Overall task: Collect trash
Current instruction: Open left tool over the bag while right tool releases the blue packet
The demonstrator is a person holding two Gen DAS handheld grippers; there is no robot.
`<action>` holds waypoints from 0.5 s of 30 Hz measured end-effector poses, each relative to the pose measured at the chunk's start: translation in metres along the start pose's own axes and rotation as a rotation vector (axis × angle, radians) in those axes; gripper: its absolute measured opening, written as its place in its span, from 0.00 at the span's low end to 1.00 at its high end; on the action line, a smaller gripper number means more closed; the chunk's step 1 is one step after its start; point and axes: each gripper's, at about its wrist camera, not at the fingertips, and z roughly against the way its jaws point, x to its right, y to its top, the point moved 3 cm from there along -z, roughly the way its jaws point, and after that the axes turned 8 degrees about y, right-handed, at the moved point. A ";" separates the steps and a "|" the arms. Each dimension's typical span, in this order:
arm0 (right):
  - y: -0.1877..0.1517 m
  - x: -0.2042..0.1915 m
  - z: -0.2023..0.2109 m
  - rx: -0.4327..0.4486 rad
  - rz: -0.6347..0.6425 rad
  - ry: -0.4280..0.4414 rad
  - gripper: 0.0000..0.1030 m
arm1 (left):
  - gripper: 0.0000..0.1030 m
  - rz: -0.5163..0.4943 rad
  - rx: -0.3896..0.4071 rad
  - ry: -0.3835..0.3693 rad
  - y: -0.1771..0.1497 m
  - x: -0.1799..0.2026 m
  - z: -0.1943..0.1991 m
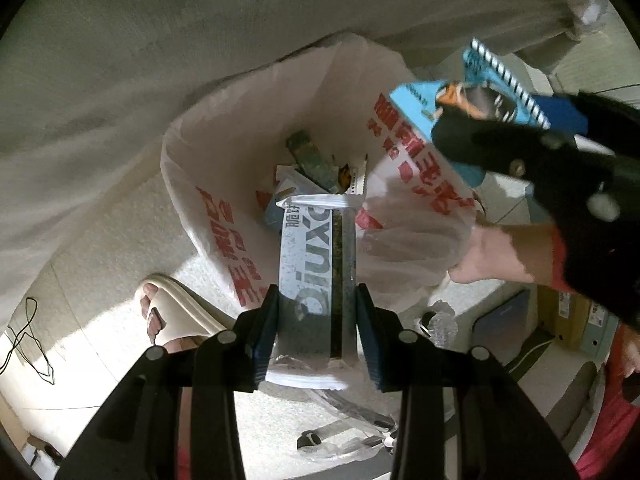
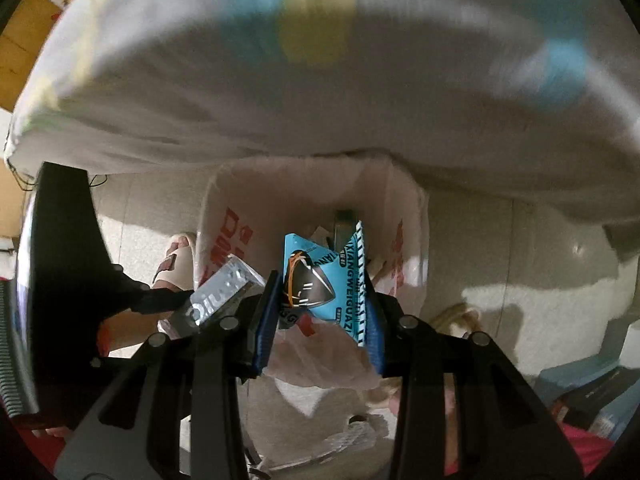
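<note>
A white plastic bag [image 1: 224, 184] with red print stands open on the floor below both grippers, with several wrappers inside [image 1: 312, 164]. My left gripper [image 1: 316, 320] is shut on a long grey-white snack wrapper [image 1: 308, 264] and holds it over the bag's mouth. My right gripper [image 2: 320, 312] is shut on a bright blue snack packet [image 2: 320, 276], also above the bag [image 2: 224, 232]. The right gripper and its blue packet [image 1: 440, 104] show at the upper right of the left wrist view. The grey wrapper [image 2: 220, 292] shows at the left of the right wrist view.
A bed with a pale sheet [image 1: 160, 60] hangs over the far side of the bag. A foot in a cream slipper [image 1: 172, 312] stands left of the bag. Clear plastic scraps [image 1: 344, 432] lie on the floor nearby. Boxes and folders [image 1: 568, 316] sit at right.
</note>
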 end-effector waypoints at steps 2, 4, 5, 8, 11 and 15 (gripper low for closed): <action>-0.001 0.006 -0.009 -0.018 -0.020 0.006 0.36 | 0.36 0.001 -0.010 0.001 0.003 0.000 -0.004; 0.000 0.009 -0.018 -0.035 -0.047 0.015 0.36 | 0.36 0.004 -0.020 -0.004 0.004 -0.001 -0.008; 0.000 0.012 -0.022 -0.042 -0.060 0.020 0.36 | 0.36 0.003 -0.024 -0.002 0.005 -0.001 -0.009; -0.001 0.018 -0.031 -0.057 -0.083 0.029 0.36 | 0.36 0.003 -0.032 -0.002 0.007 0.000 -0.015; 0.001 0.021 -0.037 -0.068 -0.085 0.030 0.36 | 0.36 0.010 -0.041 -0.010 0.010 0.001 -0.019; 0.004 0.022 -0.044 -0.076 -0.092 0.040 0.36 | 0.36 0.011 -0.047 -0.018 0.014 0.003 -0.023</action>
